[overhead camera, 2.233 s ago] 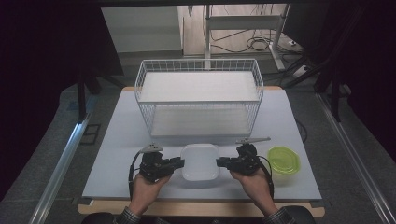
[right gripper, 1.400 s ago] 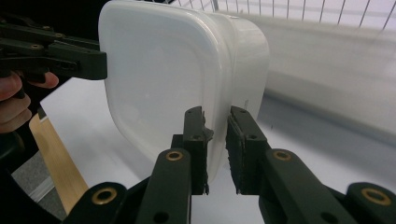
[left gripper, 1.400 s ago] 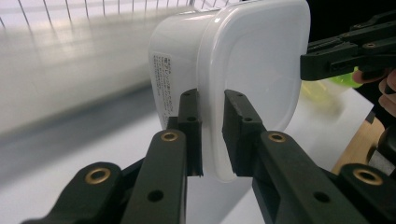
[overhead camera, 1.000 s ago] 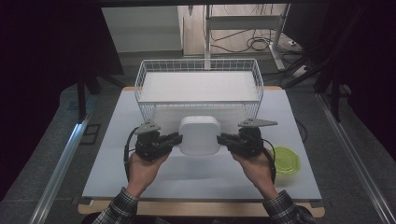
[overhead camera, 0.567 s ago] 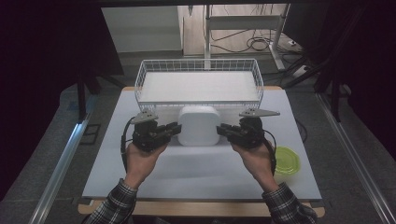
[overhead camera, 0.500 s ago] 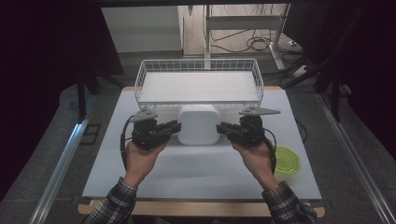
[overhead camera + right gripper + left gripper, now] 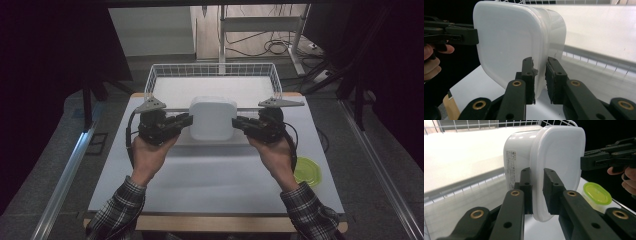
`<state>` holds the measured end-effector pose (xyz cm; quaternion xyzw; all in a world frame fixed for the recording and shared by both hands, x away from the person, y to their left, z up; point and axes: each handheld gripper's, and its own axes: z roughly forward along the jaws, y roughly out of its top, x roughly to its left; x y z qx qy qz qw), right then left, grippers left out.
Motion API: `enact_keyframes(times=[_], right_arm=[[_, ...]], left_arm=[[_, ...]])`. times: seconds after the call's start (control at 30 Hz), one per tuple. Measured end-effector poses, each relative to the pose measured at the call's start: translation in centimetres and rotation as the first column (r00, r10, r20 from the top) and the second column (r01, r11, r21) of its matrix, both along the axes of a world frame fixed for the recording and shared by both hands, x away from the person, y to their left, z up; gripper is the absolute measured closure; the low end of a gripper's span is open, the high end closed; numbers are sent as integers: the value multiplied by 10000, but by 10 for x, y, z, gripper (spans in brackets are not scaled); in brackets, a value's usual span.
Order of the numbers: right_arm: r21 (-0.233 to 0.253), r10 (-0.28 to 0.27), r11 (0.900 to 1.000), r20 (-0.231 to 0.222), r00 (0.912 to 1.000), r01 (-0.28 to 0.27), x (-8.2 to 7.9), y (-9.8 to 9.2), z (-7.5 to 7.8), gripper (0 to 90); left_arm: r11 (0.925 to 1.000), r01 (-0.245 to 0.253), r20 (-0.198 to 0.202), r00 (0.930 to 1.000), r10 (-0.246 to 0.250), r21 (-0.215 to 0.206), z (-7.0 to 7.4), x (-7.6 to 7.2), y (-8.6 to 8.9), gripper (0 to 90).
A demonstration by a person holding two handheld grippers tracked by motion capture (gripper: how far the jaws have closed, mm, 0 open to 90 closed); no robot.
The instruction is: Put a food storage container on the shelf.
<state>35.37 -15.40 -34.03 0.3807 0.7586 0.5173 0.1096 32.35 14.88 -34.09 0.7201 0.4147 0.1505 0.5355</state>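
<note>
A white lidded plastic box (image 7: 212, 118) hangs in the air just in front of the wire basket (image 7: 212, 71), at about rim height. My left gripper (image 7: 186, 120) is shut on the lid's rim on the box's left side, and my right gripper (image 7: 237, 123) is shut on the rim on its right. The left gripper view has the box (image 7: 549, 157) pinched between my jaws, a printed label on its side, and the right gripper (image 7: 609, 157) beyond it. From the right gripper view the box (image 7: 516, 42) fills the middle, its rim between my jaws, the left gripper (image 7: 451, 33) across it.
The white wire basket with a white floor stands at the table's (image 7: 215, 175) far side. A yellow-green round lid (image 7: 310, 171) lies on the table at the right near the person's right forearm, also the green lid (image 7: 597, 195) beyond the box in the left gripper view.
Both grippers have lifted the white box off the table and carried it away from the person, up to the basket's front rim. The green lid stayed put.
</note>
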Motion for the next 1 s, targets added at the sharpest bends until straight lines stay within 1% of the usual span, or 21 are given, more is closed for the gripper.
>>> enact_keyframes(times=[0.13,0.27,0.37,0.53,0.63,0.83,0.9,1.0], right_arm=[[-35,-15,10000,125,9999,15,6,2,8,777],[2,0,10000,143,9999,0,13,4,14,777],[52,-13,10000,147,9999,12,18,5,18,777],[30,-60,10000,200,9998,60,25,7,25,776],[74,-83,9999,133,9999,82,31,6,27,776],[188,-234,9996,172,9996,230,41,5,34,776],[182,-279,9995,189,9994,276,45,6,38,776],[134,-358,9993,191,9992,355,51,8,42,775]], left_arm=[[10000,-56,97,9999,56,6,7,5,1,787],[10000,-95,117,9999,95,-3,12,11,3,787],[9999,-120,85,9999,121,-79,15,16,5,787],[9993,-87,-67,9999,84,-359,18,26,7,787],[9992,-88,-108,9999,84,-398,19,32,6,788],[9981,-135,-154,9998,126,-600,25,44,6,788],[9976,-167,-187,9997,155,-675,27,48,6,787],[9975,-173,-248,9996,156,-680,28,55,7,787]])
